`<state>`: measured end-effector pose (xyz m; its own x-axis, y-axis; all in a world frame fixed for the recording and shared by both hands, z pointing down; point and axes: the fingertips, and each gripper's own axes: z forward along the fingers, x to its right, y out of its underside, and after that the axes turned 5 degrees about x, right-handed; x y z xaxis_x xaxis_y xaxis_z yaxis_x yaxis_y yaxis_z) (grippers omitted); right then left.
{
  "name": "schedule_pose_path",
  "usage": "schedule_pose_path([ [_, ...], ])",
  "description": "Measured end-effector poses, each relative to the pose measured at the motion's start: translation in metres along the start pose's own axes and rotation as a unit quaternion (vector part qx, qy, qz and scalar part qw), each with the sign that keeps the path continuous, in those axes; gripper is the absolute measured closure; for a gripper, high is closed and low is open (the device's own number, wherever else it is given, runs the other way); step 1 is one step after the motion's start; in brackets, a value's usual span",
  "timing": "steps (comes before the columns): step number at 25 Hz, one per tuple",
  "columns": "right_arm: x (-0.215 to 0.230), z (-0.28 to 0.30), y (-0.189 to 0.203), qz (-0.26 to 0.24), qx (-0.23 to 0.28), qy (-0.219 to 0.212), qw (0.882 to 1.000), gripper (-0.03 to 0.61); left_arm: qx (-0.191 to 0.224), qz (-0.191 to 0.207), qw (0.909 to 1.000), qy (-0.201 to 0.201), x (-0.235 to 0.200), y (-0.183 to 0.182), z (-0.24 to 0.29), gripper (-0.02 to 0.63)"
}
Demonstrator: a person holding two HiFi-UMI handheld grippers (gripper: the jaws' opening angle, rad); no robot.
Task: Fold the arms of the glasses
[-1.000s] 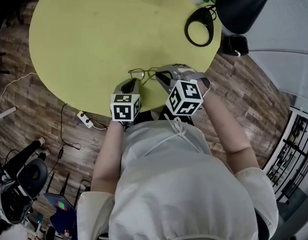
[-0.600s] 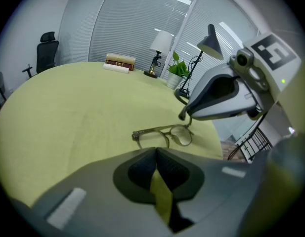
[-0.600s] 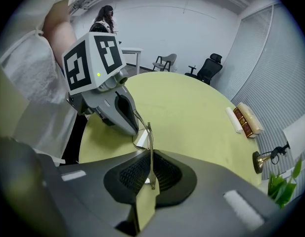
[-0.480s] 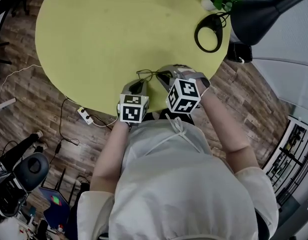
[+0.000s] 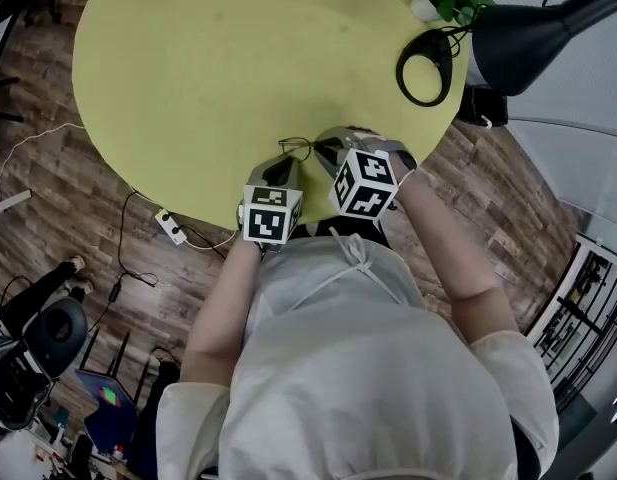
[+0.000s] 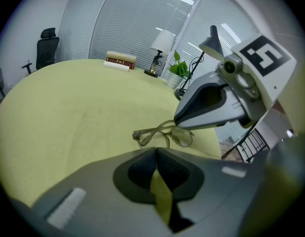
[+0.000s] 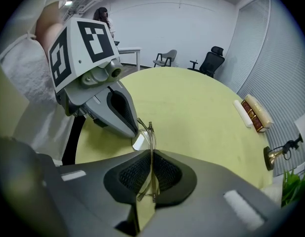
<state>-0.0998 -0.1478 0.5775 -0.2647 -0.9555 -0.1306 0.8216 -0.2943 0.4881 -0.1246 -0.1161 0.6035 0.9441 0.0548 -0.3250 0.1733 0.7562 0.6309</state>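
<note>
My right claw [image 7: 151, 157] is clamped down on the glasses [image 7: 148, 135], pinching the thin frame edge-on, right by the near edge of the tabletop [image 5: 238, 58]. My left claw [image 6: 156, 154] is closed with nothing in it, its tips just beside the glasses at that same edge.

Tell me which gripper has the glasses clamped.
The right gripper: the glasses frame sits between its closed jaws. The left gripper is shut on nothing, short of them.
</note>
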Motion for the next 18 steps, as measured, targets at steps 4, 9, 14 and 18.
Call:
schedule_pose_path([
  [4, 0.0, 0.004, 0.001, -0.007, -0.006, -0.002, 1.0, 0.563, 0.001, 0.002, 1.0, -0.001, -0.001, -0.001, 0.0, 0.607],
  [9, 0.001, 0.007, 0.002, -0.019, -0.014, 0.0, 1.0, 0.563, 0.001, 0.002, 1.0, 0.0, 0.0, -0.002, 0.0, 0.607],
  [14, 0.0, 0.01, 0.003, -0.04, -0.027, 0.008, 0.999, 0.563, 0.002, 0.007, 1.0, 0.0, 0.0, -0.001, 0.0, 0.607],
  [18, 0.003, 0.012, 0.004, -0.048, -0.034, 0.015, 0.998, 0.563, 0.001, 0.014, 0.9999, 0.004, 0.002, -0.002, 0.002, 0.607],
])
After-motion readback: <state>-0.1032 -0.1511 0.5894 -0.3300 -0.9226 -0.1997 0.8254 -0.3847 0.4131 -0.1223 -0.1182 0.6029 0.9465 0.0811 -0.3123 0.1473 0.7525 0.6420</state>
